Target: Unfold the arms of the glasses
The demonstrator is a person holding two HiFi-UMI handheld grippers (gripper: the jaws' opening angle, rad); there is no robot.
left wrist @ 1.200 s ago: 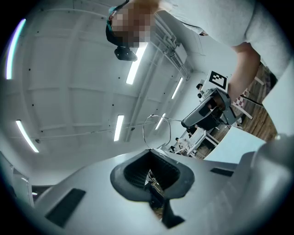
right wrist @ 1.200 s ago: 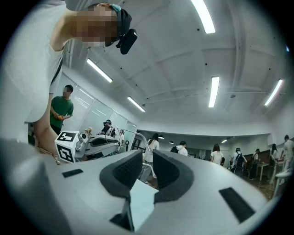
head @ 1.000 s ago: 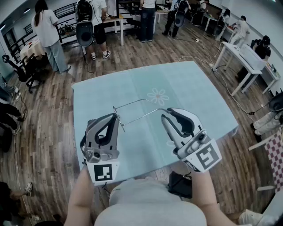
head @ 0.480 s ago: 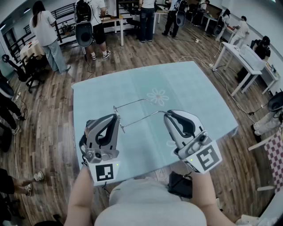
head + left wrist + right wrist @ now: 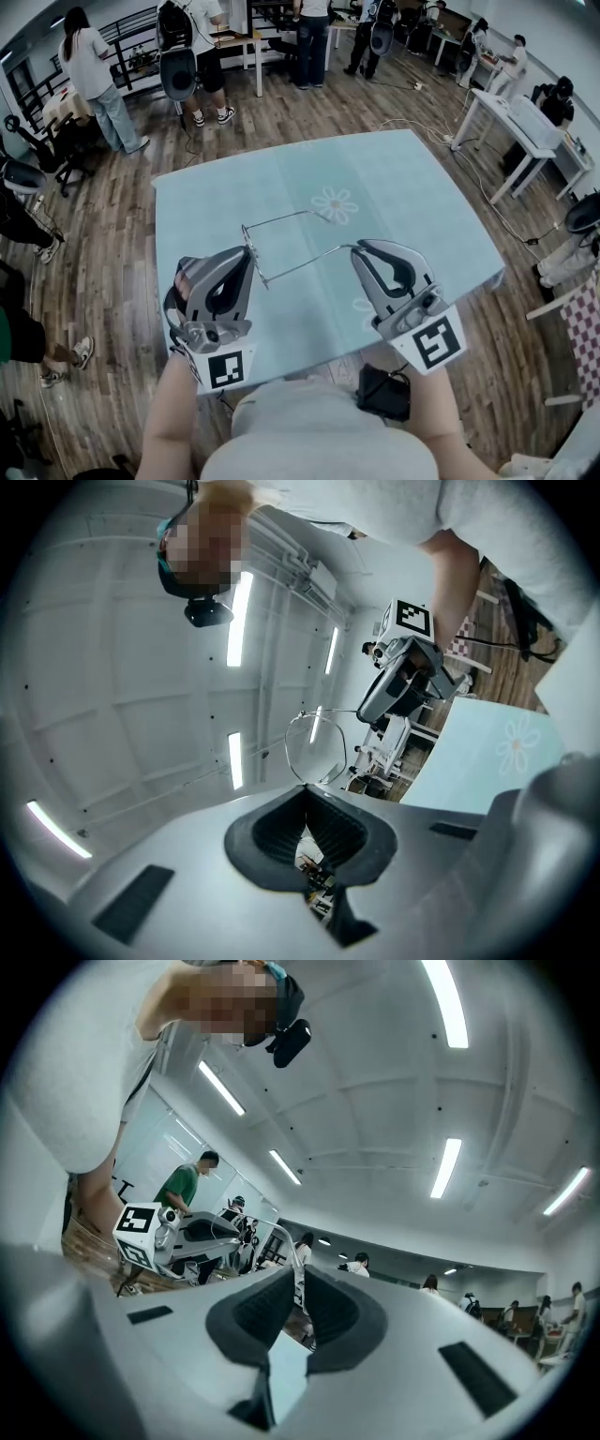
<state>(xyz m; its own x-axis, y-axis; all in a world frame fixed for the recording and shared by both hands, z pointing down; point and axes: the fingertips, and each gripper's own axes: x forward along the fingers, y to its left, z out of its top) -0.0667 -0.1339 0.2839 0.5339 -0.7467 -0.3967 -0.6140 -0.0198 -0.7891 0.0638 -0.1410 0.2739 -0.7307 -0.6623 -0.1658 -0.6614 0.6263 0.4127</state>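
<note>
Holding the glasses [image 5: 316, 749] up over the pale blue worktop [image 5: 394, 187], the person has a gripper on each end. The left gripper [image 5: 248, 253] has its jaws pinched together on the wire rim at the edge of a lens, the ring standing just past the tips. The right gripper [image 5: 356, 249] has its jaws nearly closed, nipping the end of one thin arm that runs across to the frame. The other arm points out towards the flower print [image 5: 335, 203].

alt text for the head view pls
From above, two handheld grippers hold thin wire-frame glasses over a pale blue table: the left claw grips the front, the right claw pinches the end of one arm. Other people stand near desks behind.
</note>
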